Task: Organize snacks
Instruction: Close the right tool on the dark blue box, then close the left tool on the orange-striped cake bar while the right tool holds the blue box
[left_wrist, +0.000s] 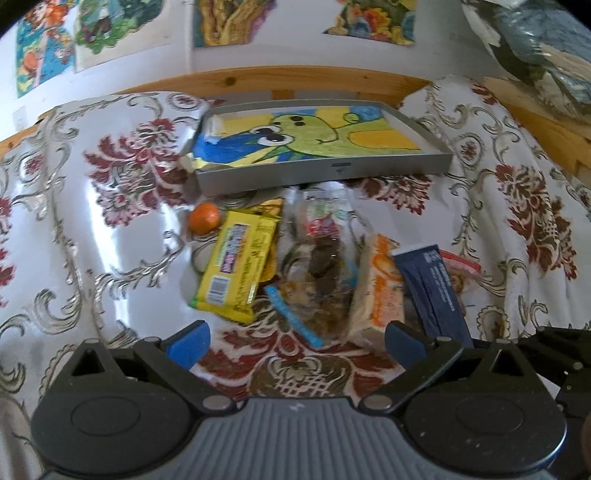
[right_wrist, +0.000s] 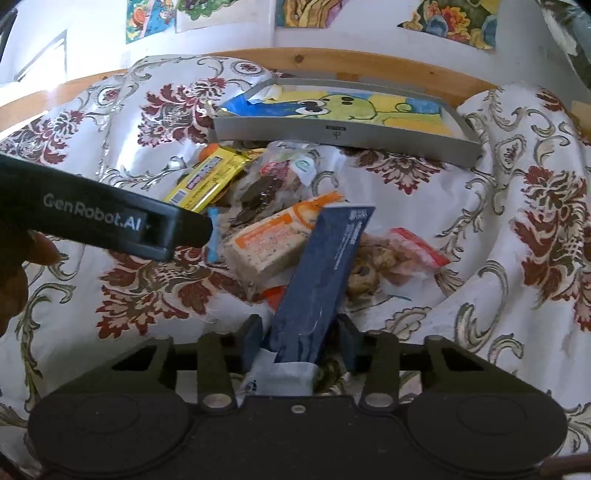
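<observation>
Your right gripper (right_wrist: 300, 341) has its jaws pinching the near end of a dark blue packet (right_wrist: 325, 273), which tilts up and away from the camera over the pile, its far end lying across an orange-and-white wafer pack (right_wrist: 273, 240). Your left gripper (left_wrist: 295, 341) hangs just short of the snack heap with its jaws spread wide and nothing between them; its blue pads (left_wrist: 186, 343) sit above the floral cloth (left_wrist: 110, 229) that covers the desk. The snacks lie bunched together in a hollow of that cloth: a yellow candy bar (left_wrist: 238, 264) on the left side, a small orange ball (left_wrist: 204, 218) touching its far corner, a clear bag of dark cookies (left_wrist: 321, 266) in the middle, and a red-edged cookie bag (right_wrist: 391, 254) just right of the blue packet. Behind the pile sits a shallow grey tray (left_wrist: 325, 171), its floor lined with a green, yellow and blue cartoon drawing; no snack lies inside it. From the right camera, the black body of the left gripper crosses the left side of the view, held by a hand (right_wrist: 14, 273).
</observation>
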